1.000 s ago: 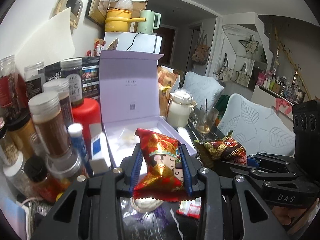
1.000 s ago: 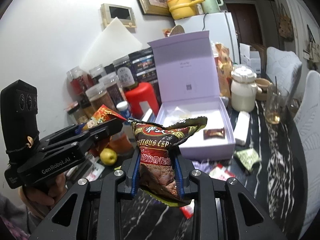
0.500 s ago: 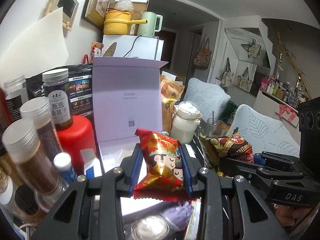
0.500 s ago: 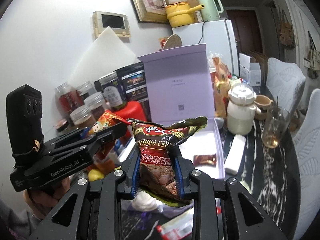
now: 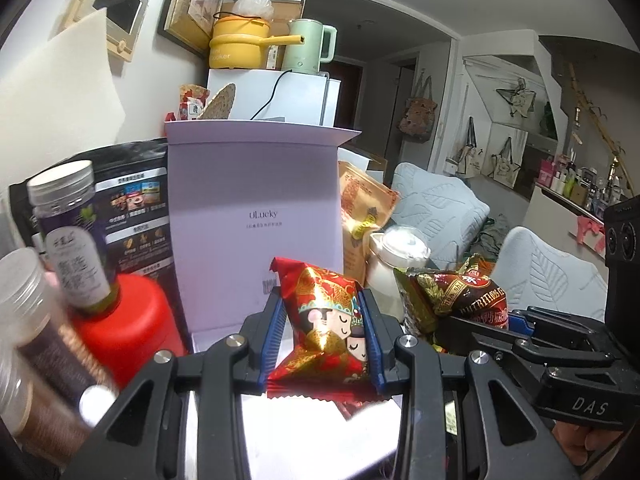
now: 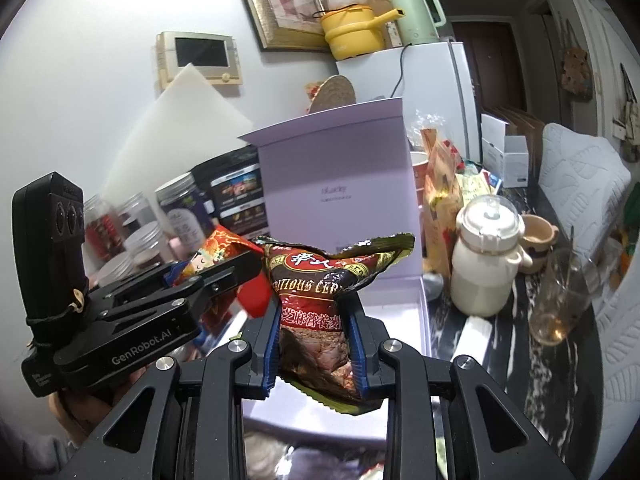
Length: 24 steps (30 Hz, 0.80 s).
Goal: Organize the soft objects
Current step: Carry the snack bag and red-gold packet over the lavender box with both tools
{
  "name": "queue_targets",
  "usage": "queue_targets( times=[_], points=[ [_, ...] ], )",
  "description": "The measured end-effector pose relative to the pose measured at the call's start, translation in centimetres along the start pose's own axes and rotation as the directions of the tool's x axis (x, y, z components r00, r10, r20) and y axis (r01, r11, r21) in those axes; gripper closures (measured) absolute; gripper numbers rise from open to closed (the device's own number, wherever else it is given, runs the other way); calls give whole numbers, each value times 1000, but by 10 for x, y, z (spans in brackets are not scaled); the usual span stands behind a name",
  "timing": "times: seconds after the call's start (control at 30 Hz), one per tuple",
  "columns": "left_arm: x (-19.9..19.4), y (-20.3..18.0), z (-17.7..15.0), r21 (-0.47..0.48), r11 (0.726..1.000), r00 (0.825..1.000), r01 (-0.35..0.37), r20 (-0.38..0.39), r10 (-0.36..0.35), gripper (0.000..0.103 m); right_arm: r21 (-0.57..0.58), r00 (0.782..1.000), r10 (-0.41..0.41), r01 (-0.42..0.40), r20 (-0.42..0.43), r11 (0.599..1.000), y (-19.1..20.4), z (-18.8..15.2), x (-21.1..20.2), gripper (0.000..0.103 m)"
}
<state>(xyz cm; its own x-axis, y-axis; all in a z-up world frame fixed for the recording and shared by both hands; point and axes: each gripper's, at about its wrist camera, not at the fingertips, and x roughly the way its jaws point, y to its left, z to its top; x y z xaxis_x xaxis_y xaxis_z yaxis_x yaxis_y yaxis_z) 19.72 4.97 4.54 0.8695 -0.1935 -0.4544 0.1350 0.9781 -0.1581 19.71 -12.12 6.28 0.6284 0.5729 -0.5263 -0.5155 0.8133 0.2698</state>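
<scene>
My left gripper [image 5: 324, 336] is shut on a red and gold snack packet [image 5: 320, 320] with two cartoon faces. It is held above the front of the open lilac box [image 5: 256, 216], close to its upright lid. My right gripper [image 6: 314, 334] is shut on a dark brown and red cereal packet [image 6: 320, 292], also over the box [image 6: 340, 184], just right of the left gripper [image 6: 224, 276]. The brown packet also shows in the left wrist view [image 5: 460, 296], and the red packet in the right wrist view [image 6: 208, 256].
Jars [image 5: 72, 232] and a red canister [image 5: 128, 328] crowd the left of the box. A white lidded jug [image 6: 484, 264], a glass [image 6: 560, 300] and an orange bag [image 5: 360, 216] stand on its right. A white fridge [image 6: 432, 80] is behind.
Both grippers moved forward and closer to the box lid, carrying their packets. The box floor has slid down out of sight under the grippers.
</scene>
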Motion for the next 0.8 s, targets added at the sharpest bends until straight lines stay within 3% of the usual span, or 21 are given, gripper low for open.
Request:
queue_targets(
  times=[0.37,0.8],
  points=[
    [56,16,-3,15,996,993,-86,-84,87,67,36,999,-8,10,-35,999,-31,15,48,74],
    [120,23,-40,-2,994,946,-111,-307,105,68,65,977,-28,42,-210,997,-56,-6,102,74]
  ],
)
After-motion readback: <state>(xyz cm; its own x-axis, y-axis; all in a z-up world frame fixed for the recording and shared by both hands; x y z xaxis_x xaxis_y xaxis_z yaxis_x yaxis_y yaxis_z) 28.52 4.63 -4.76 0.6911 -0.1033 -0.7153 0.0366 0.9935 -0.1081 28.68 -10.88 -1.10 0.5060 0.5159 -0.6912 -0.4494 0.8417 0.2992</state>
